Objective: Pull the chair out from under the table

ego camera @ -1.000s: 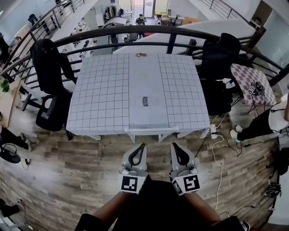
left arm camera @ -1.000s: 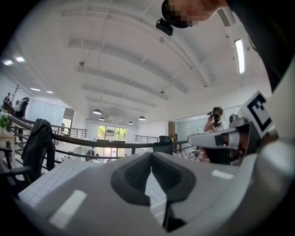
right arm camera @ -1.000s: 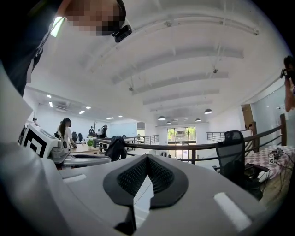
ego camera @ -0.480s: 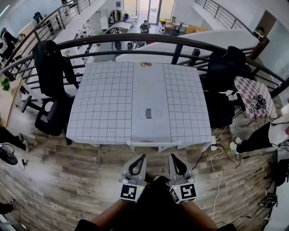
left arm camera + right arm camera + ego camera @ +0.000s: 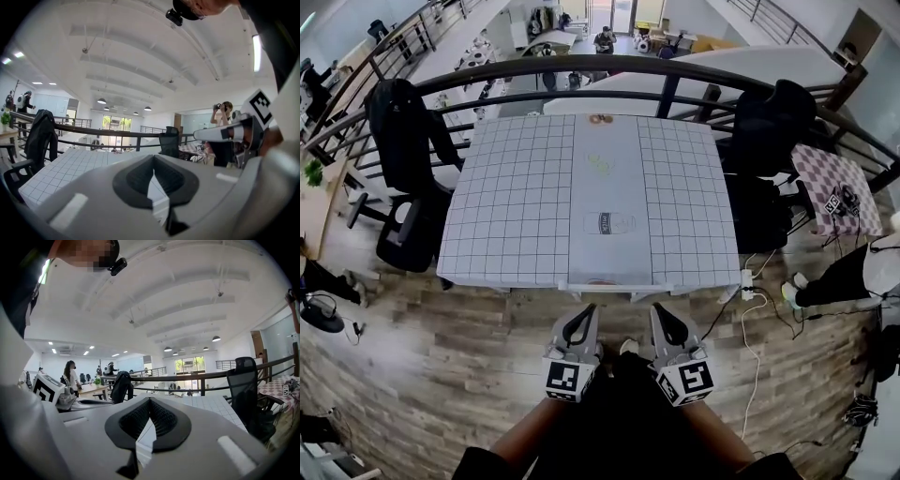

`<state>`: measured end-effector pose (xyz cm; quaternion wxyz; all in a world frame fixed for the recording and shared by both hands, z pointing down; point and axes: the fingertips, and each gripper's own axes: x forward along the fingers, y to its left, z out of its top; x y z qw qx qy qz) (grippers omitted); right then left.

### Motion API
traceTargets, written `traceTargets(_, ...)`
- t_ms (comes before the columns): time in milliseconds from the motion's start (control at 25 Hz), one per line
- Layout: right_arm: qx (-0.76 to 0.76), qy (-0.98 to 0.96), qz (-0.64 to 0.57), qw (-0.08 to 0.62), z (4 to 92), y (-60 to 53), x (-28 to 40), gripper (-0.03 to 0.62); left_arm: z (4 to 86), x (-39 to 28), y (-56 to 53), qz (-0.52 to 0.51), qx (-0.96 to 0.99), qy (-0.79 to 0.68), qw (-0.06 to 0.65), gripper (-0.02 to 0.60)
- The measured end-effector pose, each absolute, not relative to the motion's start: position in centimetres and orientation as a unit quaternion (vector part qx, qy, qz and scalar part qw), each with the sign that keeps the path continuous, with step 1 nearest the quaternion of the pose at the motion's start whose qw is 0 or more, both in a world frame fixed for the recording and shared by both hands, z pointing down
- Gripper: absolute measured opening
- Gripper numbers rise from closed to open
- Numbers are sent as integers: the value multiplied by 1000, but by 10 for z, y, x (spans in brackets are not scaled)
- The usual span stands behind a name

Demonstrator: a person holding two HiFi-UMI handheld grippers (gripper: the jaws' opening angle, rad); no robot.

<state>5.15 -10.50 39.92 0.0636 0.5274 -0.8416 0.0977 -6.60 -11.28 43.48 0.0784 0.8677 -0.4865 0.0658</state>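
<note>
Edging closer to the table [image 5: 487, 234]'s six-o'clock edge, the clenched, empty left gripper [image 5: 589, 308] and right gripper [image 5: 656, 308] near the still-tucked, ungrasped chair.

The square grid-clothed table [image 5: 591, 197] stands before the dark metal railing [image 5: 609, 64]; a black office chair [image 5: 405, 178] sits at its left, another black chair [image 5: 761, 131] at its right; the left gripper [image 5: 585, 311] and right gripper [image 5: 660, 311] hang side by side off its near edge.
</note>
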Motion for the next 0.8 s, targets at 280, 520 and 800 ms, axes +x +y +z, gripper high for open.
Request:
traceTargets(280,511,-843,128,108,431,-121,66,-5,454,-62,-143,105,866,-483,76,9)
traceTargets(520,473,-859,121,154,456,-137,64,-5,485,-49,-150,171,876,-451,26,9)
traceTargets(800,455,-861,77,214,490,-155,70,-4,527,-48,-156,229,882,-410,31,9)
